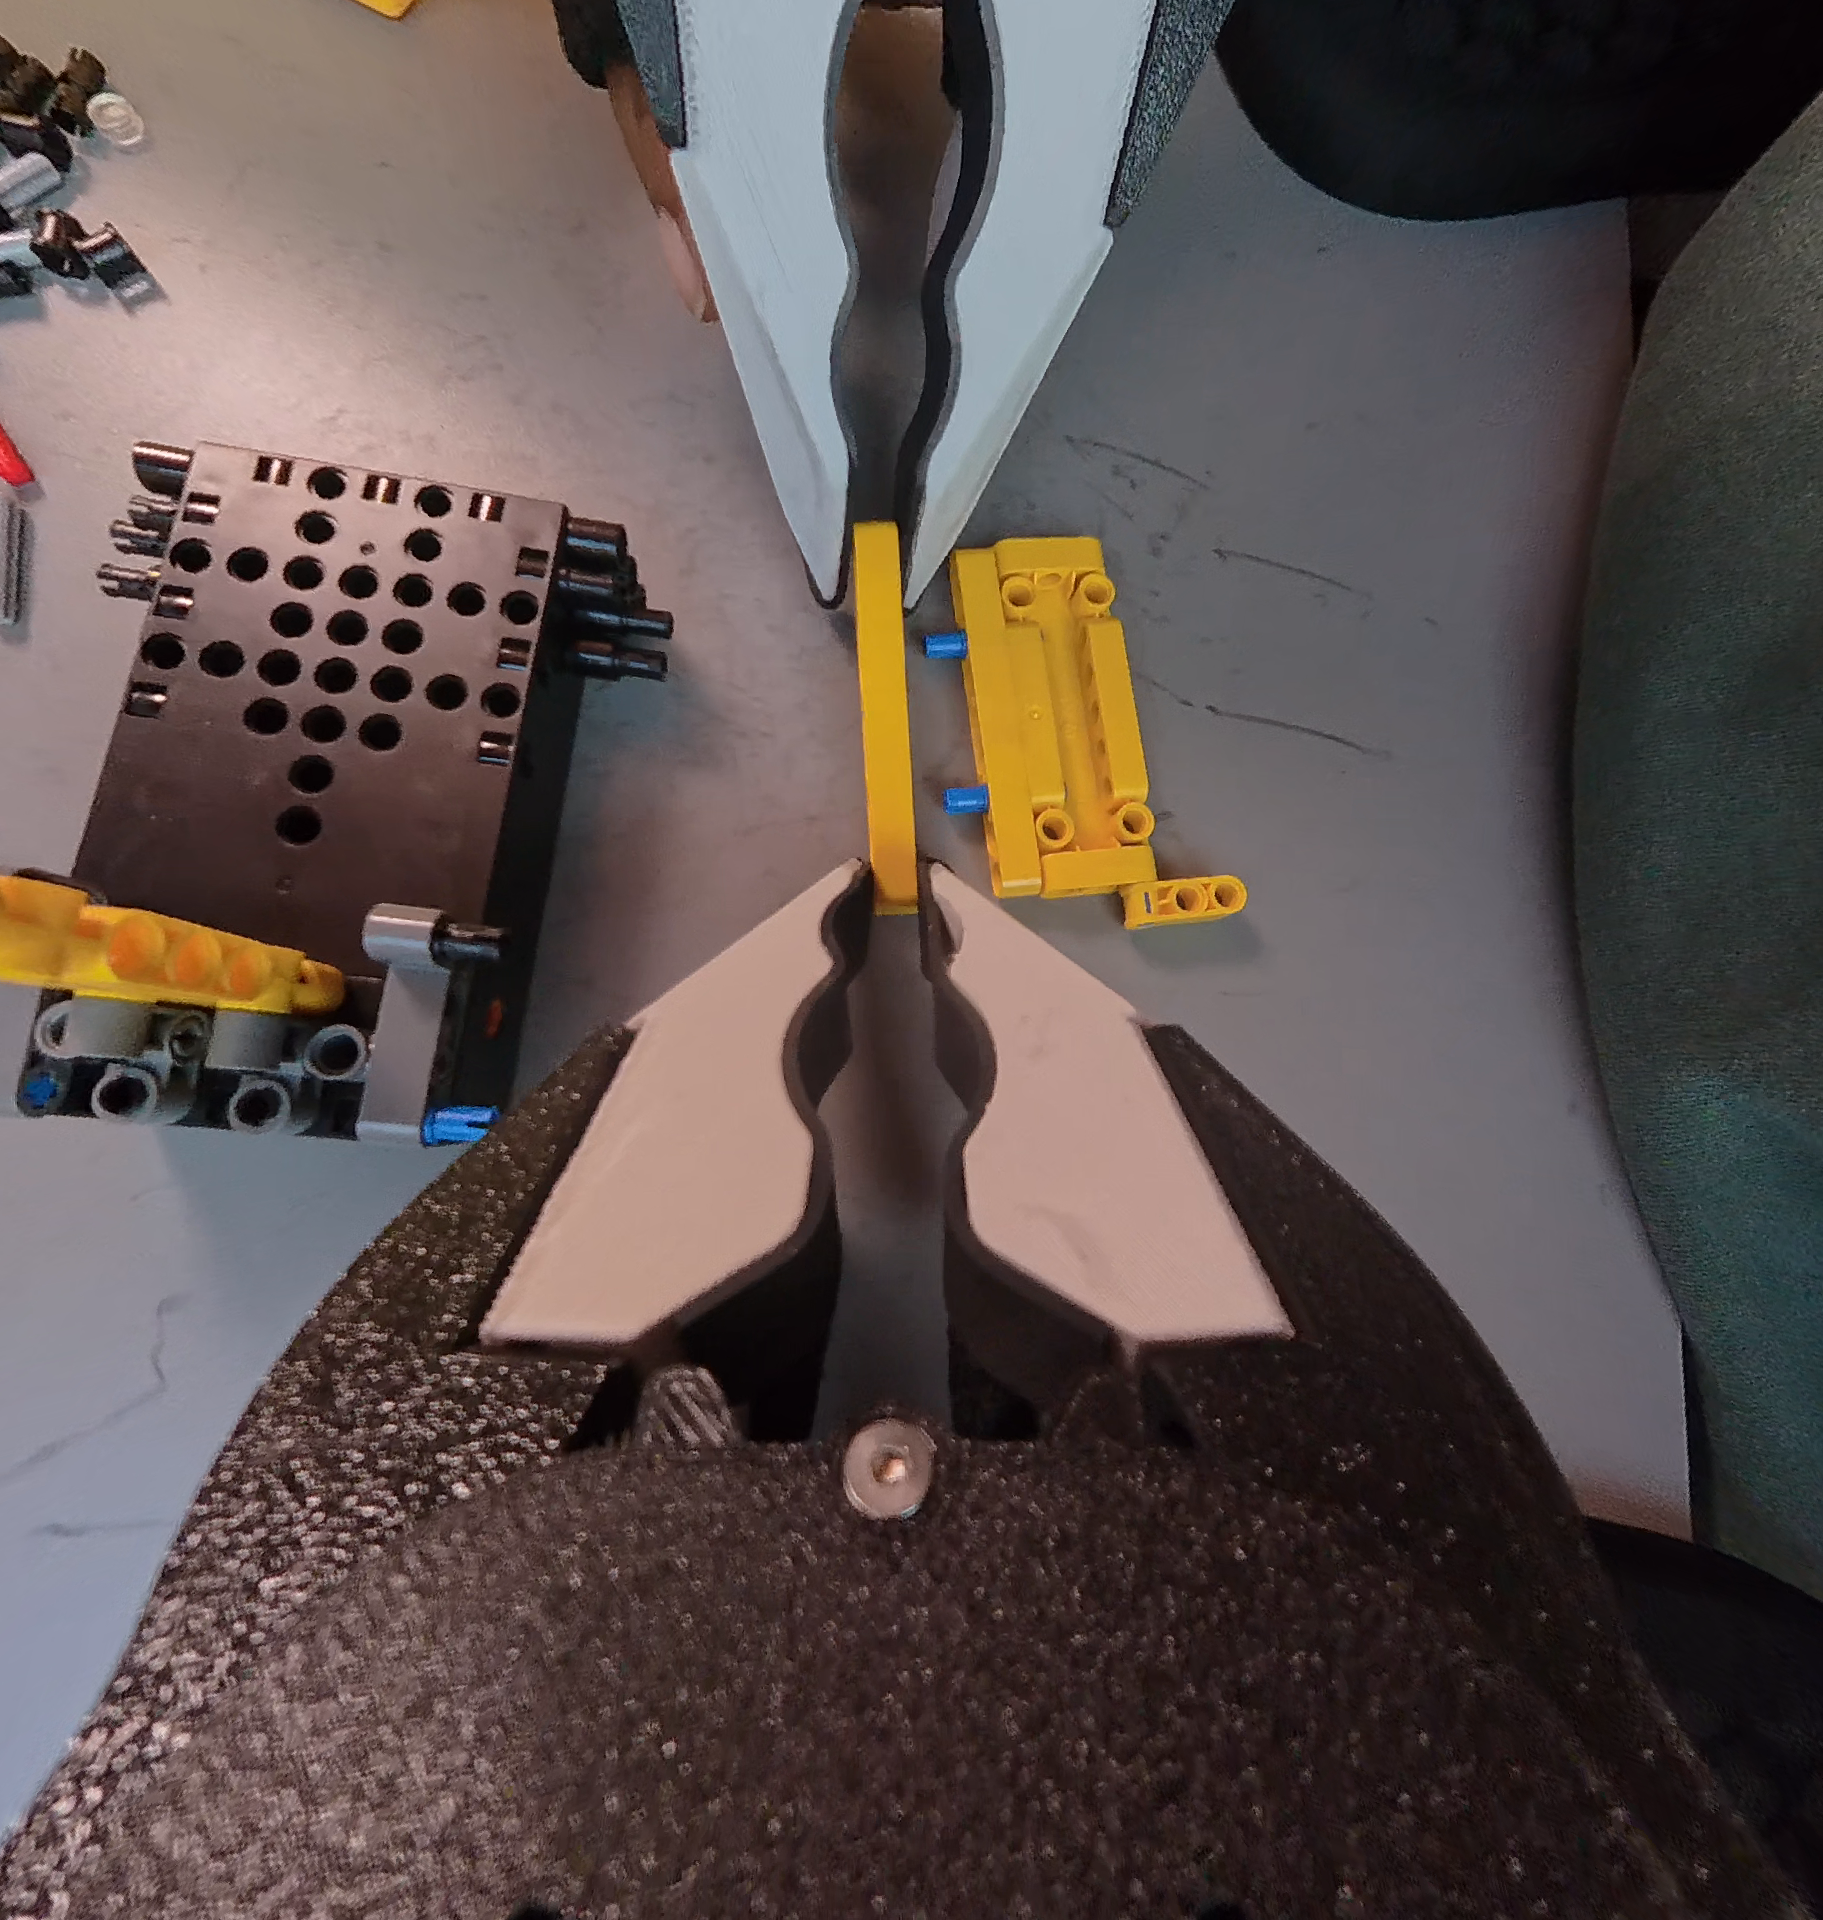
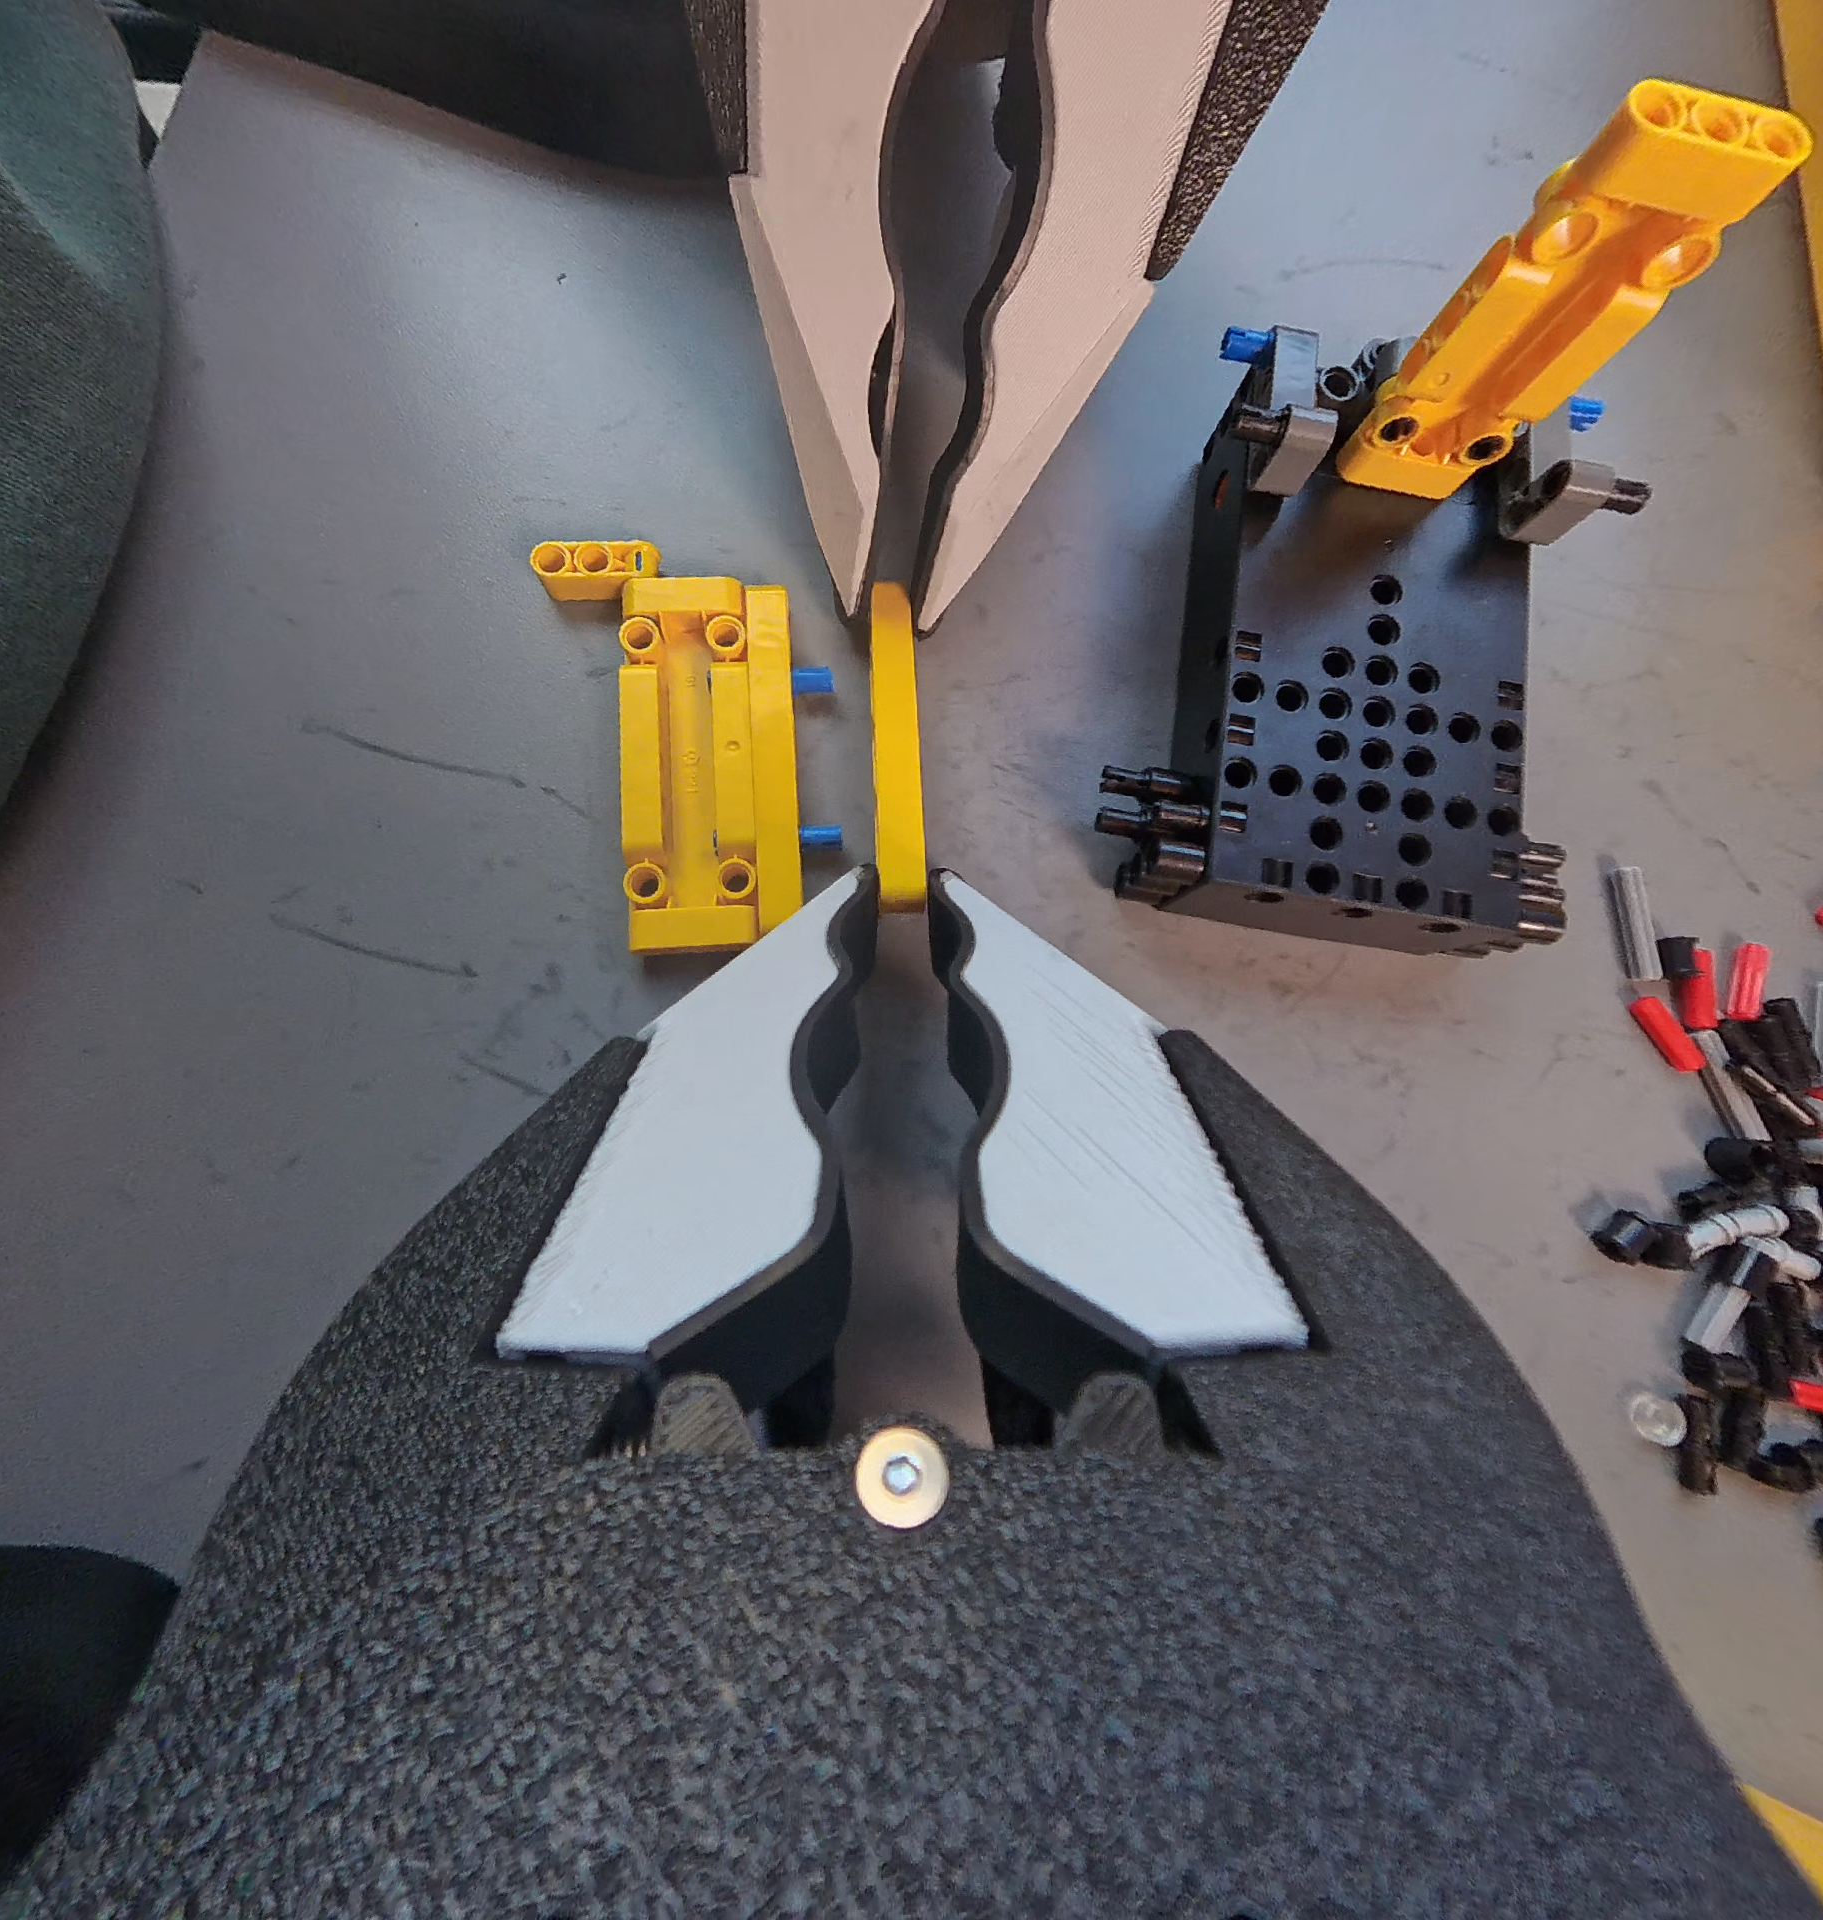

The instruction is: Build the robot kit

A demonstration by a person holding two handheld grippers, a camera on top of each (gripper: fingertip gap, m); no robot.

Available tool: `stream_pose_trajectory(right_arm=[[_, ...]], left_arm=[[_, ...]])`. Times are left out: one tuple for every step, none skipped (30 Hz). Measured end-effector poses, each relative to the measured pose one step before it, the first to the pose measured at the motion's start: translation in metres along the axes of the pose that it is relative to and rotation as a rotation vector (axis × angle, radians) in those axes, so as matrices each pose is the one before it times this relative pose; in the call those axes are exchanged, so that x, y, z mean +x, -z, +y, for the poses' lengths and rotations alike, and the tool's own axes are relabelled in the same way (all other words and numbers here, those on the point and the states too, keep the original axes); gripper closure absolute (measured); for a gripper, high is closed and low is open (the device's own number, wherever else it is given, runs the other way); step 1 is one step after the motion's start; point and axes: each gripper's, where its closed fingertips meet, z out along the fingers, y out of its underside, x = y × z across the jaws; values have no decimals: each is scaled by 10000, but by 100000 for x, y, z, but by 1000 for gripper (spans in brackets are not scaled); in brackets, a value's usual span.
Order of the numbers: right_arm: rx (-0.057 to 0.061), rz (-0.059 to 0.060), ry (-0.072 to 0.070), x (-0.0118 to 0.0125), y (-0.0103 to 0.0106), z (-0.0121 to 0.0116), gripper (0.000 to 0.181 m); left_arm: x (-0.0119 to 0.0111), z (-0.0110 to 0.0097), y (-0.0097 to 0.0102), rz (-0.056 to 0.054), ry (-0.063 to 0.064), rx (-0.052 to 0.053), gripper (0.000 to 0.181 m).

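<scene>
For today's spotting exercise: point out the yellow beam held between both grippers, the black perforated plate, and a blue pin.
yellow beam (image 1: 883,717): left wrist view, middle of its narrow edge.
black perforated plate (image 2: 1348,748): right wrist view, holed top face.
blue pin (image 1: 965,800): left wrist view, its protruding shaft.

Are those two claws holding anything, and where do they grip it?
Yes: one yellow beam, held edge-up between them. The left gripper pinches one end, the right gripper the other.

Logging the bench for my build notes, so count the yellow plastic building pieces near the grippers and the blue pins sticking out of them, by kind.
Yellow plastic beam held between both grippers: 1
Yellow flat panel assembly on the grey table: 1
Short yellow three-hole beam at its corner: 1
Blue pins on the assembly's side: 2
Total: 5
</scene>
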Motion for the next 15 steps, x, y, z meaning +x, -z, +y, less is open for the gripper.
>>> stream_pose_trajectory(right_arm=[[8, -24, 12, -75, 63, 43, 173], [18, -13, 2, -58, 60, 34, 173], [34, -12, -7, -54, 28, -10, 173], [16, -12, 5, -47, -1, -15, 173], [-23, -17, 35, -79, -25, 9, 173], [-44, 5, 50, -32, -16, 32, 173], [-46, 7, 34, -21, -22, 28, 173], [-40, -6, 26, -13, -14, 21, 173], [-27, 1, 17, -7, -12, 31, 173], [-9, 8, -4, 11, -23, 10, 174], [5, 9, -1, -2, -1, -6, 173], [5, 16, 7, 1, 3, 12, 173], [9, 21, 5, 5, -2, -11, 173], [12, 19, 11, -1, -5, -3, 173], [15, 14, 19, 2, 9, -4, 173]], left_arm=[[49, 17, 14, 11, -16, -12, 173], [15, 9, -8, -2, -4, 1, 173], [16, 0, 8, 3, -5, -5, 173], [26, 6, -1, 17, -4, -8, 173], [20, 4, -6, 27, 8, -1, 173], [25, -4, 10, 39, 24, 9, 173], [42, -1, 2, 52, 24, 11, 173], [53, 6, -1, 50, 4, 5, 173], [37, -4, -2, 30, -6, 3, 173], [46, 3, 5, 33, -5, 5, 172], [74, 10, 9, 51, -12, 4, 171], [72, 17, 13, 45, -16, 2, 170], [58, 8, 15, 30, -17, -1, 170], [39, 10, 12, 15, -21, -6, 169], [40, 21, 18, 7, -26, -7, 169]])
